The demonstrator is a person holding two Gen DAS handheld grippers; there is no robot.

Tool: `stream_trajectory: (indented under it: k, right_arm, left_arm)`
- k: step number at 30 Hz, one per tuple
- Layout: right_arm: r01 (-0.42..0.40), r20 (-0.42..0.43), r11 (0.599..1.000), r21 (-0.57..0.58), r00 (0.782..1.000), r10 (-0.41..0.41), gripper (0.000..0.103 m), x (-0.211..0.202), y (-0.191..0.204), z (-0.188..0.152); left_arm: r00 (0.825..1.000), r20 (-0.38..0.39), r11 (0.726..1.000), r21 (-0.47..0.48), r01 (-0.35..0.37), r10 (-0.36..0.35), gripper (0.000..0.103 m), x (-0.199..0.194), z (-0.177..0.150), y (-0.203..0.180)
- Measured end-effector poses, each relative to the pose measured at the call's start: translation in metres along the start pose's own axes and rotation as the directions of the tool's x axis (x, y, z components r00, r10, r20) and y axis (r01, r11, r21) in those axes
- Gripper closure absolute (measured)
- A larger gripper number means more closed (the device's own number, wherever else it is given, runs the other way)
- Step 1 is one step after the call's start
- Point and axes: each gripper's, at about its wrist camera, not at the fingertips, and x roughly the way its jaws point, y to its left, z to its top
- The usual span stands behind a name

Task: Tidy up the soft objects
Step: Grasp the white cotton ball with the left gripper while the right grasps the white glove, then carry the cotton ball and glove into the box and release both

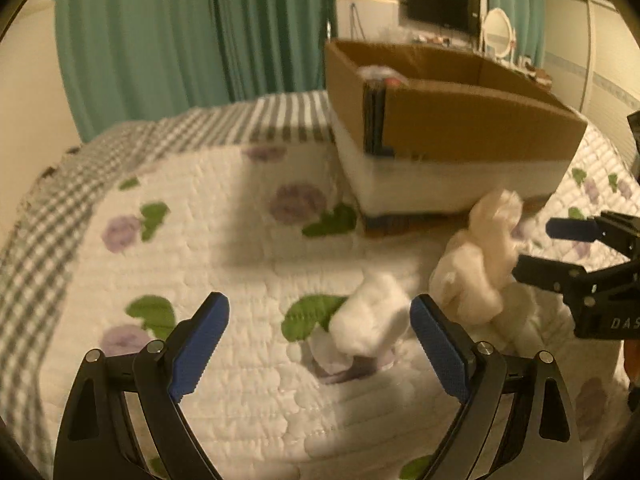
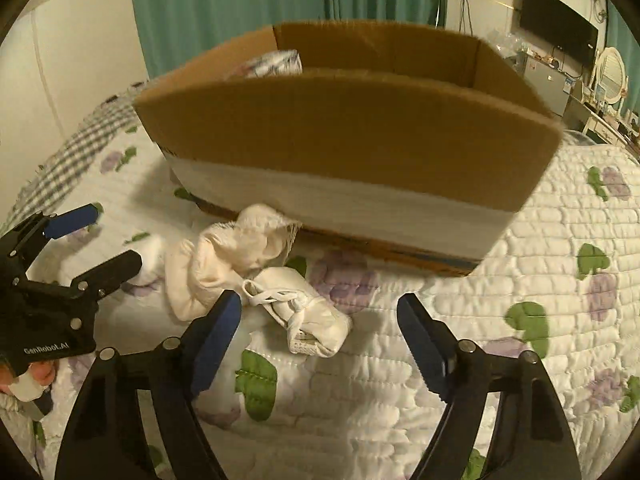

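Teal curtains [image 1: 160, 32], a wall-mounted television [image 1: 443, 5] and an oval mirror [image 1: 497, 31].

Both wrist cameras are looking low across the quilt [image 1: 224, 248] toward the cardboard box [image 2: 348, 136]; the right one is sitting nearer, the left one further off, both sharing the white cloths [image 2: 224, 256].
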Motion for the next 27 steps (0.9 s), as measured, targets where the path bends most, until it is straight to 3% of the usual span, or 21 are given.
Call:
stream_trajectory:
  k: [4,6,8,10,17,27]
  right_arm:
    - [-0.004,-0.014,1.0,0.01,1.0,0.005,0.033,0.01,0.0,0.002]
    - [-0.001,-0.019,1.0,0.011,1.0,0.002,0.043,0.013,0.002,0.001]
    - [-0.004,-0.023,1.0,0.012,1.0,0.004,0.052,0.015,0.003,0.001]
    - [-0.005,-0.018,1.0,0.014,1.0,0.005,0.062,0.016,0.004,0.0]
    - [-0.017,0.001,0.999,0.029,1.0,0.017,0.07,0.012,0.005,-0.003]
    - [-0.018,0.039,0.999,0.044,0.999,0.016,0.071,-0.01,-0.007,-0.009]
  left_arm:
    - [0.998,-0.022,0.998,-0.022,0.052,-0.052,0.011,0.007,-0.007,0.002]
    - [0.998,-0.028,0.998,-0.004,0.057,-0.057,0.02,0.008,-0.009,-0.002]
    - [0.997,-0.032,0.997,0.023,0.076,-0.075,0.037,0.008,-0.012,-0.009]
    - [0.994,-0.042,0.993,0.059,0.101,-0.098,0.04,0.008,-0.016,-0.019]
    - [0.991,-0.034,0.985,0.11,0.134,-0.131,0.072,0.002,-0.022,-0.034]
    - [0.988,-0.008,0.981,0.117,0.153,-0.153,0.072,-0.016,-0.017,-0.038]
